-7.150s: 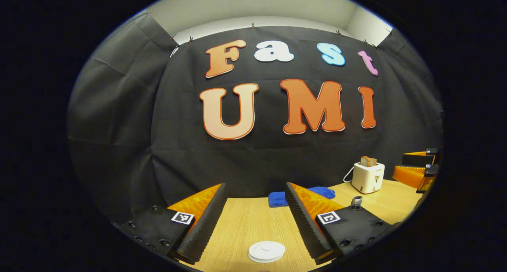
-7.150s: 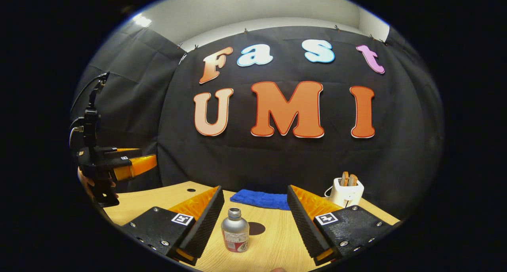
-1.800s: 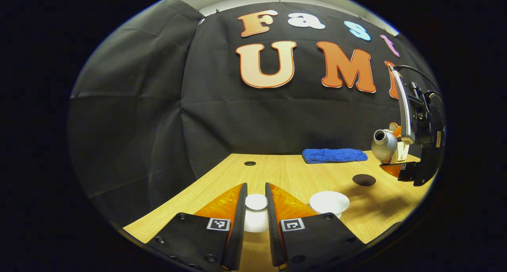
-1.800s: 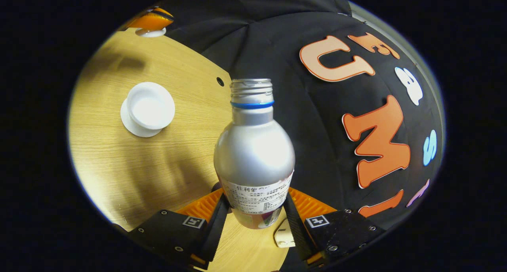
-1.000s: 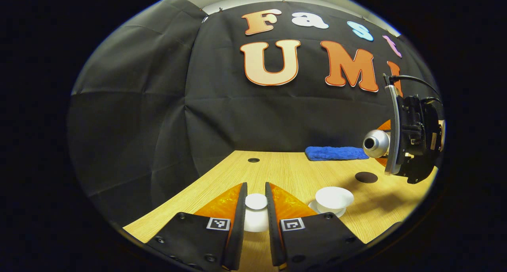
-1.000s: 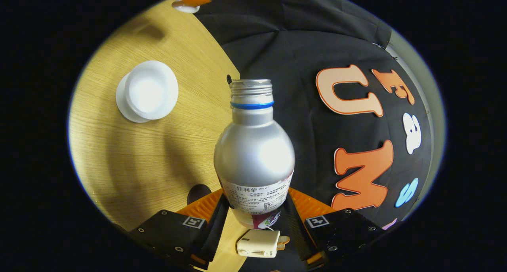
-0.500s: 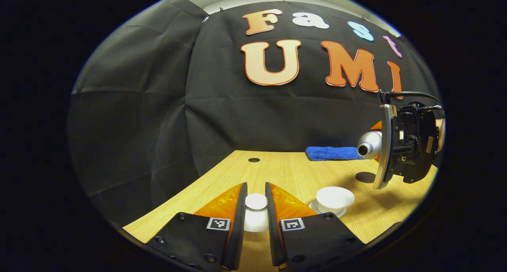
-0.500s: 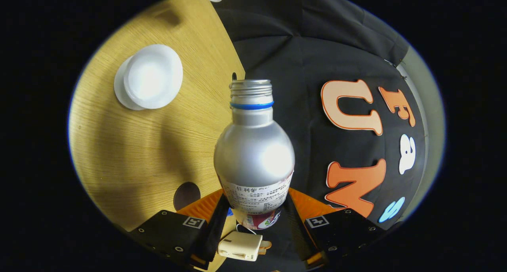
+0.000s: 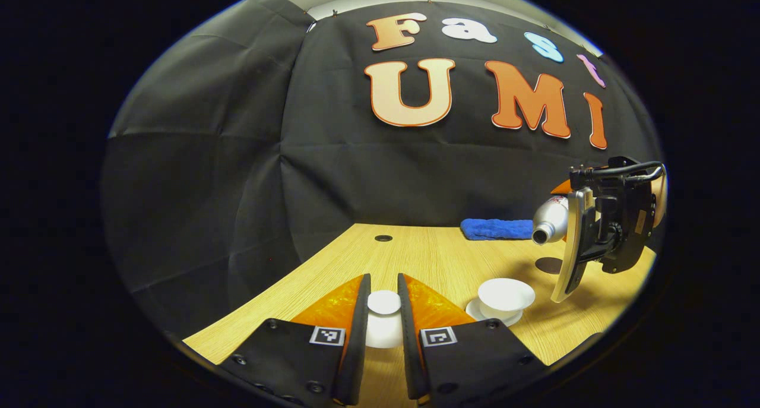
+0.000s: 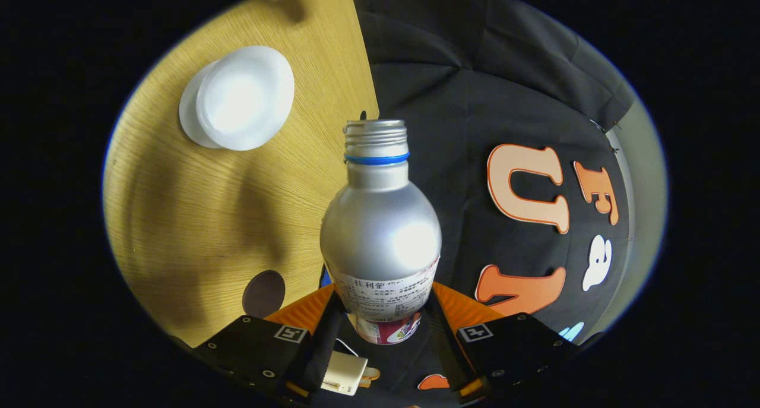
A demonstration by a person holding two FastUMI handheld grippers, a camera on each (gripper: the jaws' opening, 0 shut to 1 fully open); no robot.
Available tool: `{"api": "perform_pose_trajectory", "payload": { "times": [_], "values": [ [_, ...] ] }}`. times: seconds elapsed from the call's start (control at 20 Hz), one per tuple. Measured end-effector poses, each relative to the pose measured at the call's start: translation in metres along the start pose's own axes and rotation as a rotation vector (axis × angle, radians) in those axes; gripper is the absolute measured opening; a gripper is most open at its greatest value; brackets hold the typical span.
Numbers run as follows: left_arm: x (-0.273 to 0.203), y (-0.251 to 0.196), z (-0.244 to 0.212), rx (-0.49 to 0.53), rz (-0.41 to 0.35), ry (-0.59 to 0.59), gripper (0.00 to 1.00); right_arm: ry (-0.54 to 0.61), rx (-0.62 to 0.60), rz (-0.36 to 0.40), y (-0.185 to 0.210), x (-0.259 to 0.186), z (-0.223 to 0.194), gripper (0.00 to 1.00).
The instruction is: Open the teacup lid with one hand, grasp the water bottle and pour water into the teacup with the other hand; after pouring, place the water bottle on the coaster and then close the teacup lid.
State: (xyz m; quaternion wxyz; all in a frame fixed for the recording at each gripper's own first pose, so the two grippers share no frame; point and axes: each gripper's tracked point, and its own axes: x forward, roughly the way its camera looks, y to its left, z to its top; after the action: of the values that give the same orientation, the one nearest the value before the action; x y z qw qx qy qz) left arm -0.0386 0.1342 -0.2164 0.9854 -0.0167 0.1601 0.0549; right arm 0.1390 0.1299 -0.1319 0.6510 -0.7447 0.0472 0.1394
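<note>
My left gripper (image 9: 384, 304) is shut on the knob of the white teacup lid (image 9: 383, 323), held low over the table's near left part. The uncovered white teacup (image 9: 504, 295) stands on its saucer just to the right. In the left gripper view the right gripper carries the silver water bottle (image 9: 549, 220) tipped on its side, its open mouth pointing down-left, above and right of the cup. In the right gripper view my right gripper (image 10: 380, 313) is shut on the bottle (image 10: 380, 230), with the teacup (image 10: 243, 99) at upper left and the dark round coaster (image 10: 263, 293) at lower left.
A blue cloth (image 9: 497, 228) lies at the back of the wooden table (image 9: 427, 253). A cable hole (image 9: 383, 238) sits near the back edge. A white toaster (image 10: 344, 373) shows under the right gripper. The coaster (image 9: 549, 265) lies right of the cup.
The right gripper has tipped the bottle further over, so its mouth now points downward, and has come closer to the teacup. The left gripper holds the lid still.
</note>
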Motion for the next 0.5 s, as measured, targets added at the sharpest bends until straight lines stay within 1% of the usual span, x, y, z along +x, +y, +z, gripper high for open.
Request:
{"api": "perform_pose_trajectory", "payload": {
  "times": [0.2, 0.5],
  "values": [
    [-0.001, 0.0, 0.0, -0.005, -0.001, 0.0, 0.33, -0.013, -0.054, -0.036, -0.012, 0.001, 0.003, 0.77],
    [-0.002, 0.001, 0.0, -0.011, -0.004, 0.002, 0.33, -0.034, -0.142, -0.067, -0.023, 0.002, 0.004, 0.77]
  ]
}}
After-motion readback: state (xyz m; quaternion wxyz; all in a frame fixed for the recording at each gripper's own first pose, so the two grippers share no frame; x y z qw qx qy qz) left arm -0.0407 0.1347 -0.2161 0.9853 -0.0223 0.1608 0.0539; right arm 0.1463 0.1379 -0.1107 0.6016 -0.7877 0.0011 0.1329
